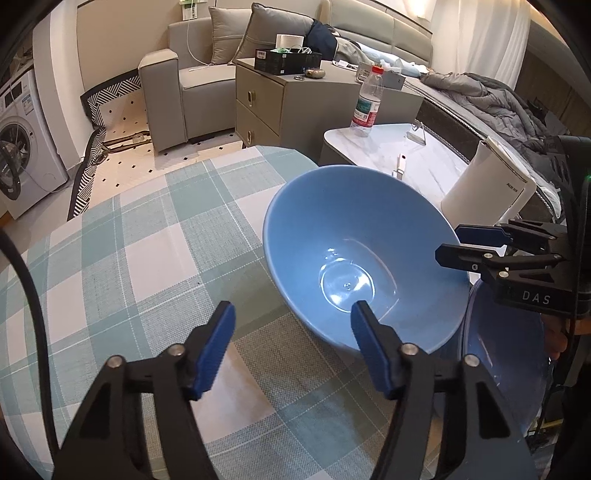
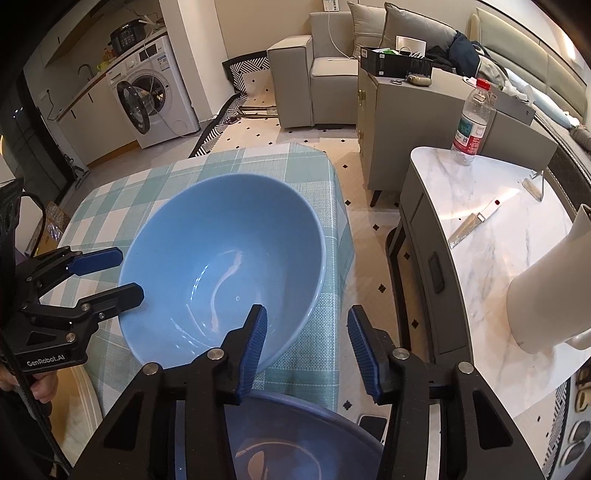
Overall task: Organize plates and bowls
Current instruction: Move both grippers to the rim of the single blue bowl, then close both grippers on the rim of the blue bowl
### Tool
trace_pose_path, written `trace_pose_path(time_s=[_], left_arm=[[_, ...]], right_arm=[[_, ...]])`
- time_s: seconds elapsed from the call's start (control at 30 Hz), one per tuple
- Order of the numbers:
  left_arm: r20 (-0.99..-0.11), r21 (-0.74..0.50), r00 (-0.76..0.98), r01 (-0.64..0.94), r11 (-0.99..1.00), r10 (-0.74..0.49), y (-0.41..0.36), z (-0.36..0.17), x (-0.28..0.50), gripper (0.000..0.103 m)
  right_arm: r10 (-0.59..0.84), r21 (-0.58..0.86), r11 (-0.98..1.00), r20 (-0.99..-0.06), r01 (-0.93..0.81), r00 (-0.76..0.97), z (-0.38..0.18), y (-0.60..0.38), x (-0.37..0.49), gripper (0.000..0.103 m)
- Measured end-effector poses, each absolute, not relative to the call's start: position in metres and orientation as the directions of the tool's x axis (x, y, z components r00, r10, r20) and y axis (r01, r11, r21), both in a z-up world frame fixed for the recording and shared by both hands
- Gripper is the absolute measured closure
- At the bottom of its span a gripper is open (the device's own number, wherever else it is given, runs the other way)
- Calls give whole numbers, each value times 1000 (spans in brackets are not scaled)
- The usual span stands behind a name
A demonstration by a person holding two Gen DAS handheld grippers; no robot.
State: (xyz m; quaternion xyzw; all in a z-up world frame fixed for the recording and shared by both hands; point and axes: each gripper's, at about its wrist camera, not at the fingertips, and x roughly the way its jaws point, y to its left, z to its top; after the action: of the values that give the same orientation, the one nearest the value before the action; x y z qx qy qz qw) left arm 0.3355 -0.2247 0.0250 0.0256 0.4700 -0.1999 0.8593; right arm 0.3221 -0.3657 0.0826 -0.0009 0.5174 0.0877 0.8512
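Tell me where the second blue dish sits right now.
The darker blue dish sits low in the right wrist view, under the right tool, just nearer than the light blue ceramic bowl on the checked tablecloth.

Setting: a lived-in home, an open room joining lounge, laundry and kitchen corner. Evidence: grey sofa with cushions; two-drawer cabinet bearing a black box; front-loading washing machine under a counter with a tap; patterned tile floor. Also: table under a green-and-white checked cloth, marble-topped side unit holding a water bottle, and a bed with a rumpled grey quilt.
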Motion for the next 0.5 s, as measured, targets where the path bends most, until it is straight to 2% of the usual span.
trace_pose_path(time_s=[0.2,0.4,0.5], left_arm=[[-817,-154,473,370,916,-329,-225,23,336,54],[-815,-161,465,390,906,-345,-229,23,334,74],[-812,-157,470,395,905,-346,-231,24,334,77]], right_arm=[[148,86,984,-883,-157,445,80,-364,324,64],[153,81,981,-879,-175,451,80,-360,322,73],[153,72,979,-878,-191,454,80,-356,321,79]])
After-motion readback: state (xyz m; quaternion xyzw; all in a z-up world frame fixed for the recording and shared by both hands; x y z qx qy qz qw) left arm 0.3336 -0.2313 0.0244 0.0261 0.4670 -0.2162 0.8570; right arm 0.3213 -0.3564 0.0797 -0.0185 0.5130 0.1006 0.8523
